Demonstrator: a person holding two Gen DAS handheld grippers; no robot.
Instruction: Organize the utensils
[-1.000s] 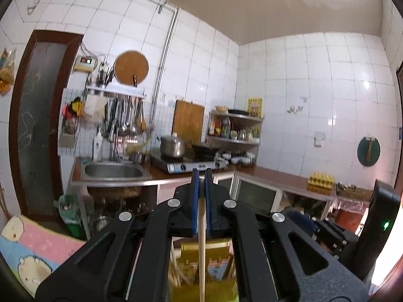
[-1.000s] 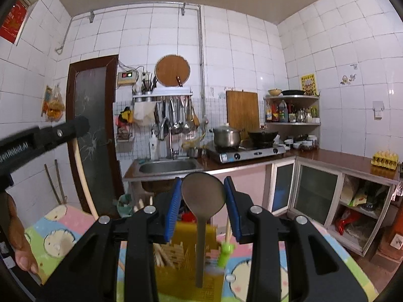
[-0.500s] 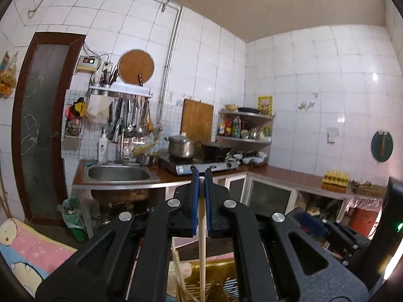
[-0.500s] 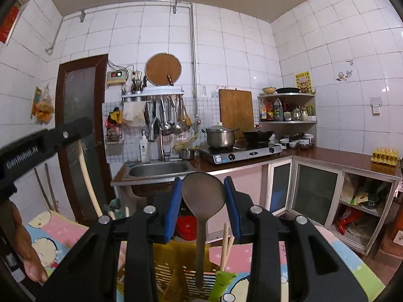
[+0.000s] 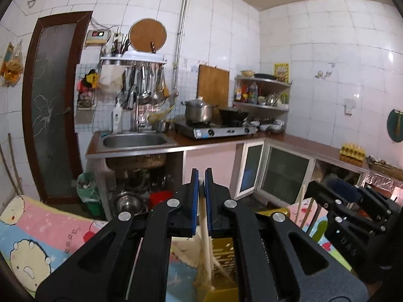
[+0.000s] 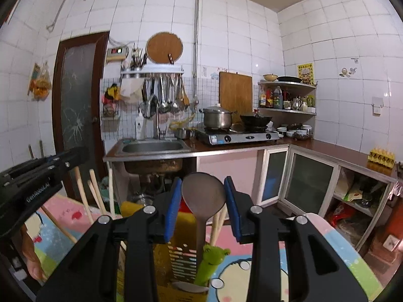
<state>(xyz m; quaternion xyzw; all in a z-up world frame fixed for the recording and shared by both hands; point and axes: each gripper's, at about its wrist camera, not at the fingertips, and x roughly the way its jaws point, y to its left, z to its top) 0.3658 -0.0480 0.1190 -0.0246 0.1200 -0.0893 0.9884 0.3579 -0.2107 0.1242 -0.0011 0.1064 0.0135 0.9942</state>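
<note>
Mid-insertion: left tool [image 5: 201, 176] pinching one chopstick [image 5: 204, 229], right tool [image 6: 202, 191] clamped on one spoon [image 6: 203, 196], both hanging over the yellow holder [image 6: 183, 241] on the cartoon-print surface [image 6: 254, 271]. Next: aim each into a slot, lower, spread jaws. Roughly five other sticks already standing inside, plus one frog-handled utensil [image 6: 210, 259].

Both fisheye views are evenly, rather dimly lit; glare spots sit on the white wall tiles [image 5: 327, 50]. Edges bow and darken to black corners. Chopsticks [image 5: 205, 246] in the left view smear with blur.
</note>
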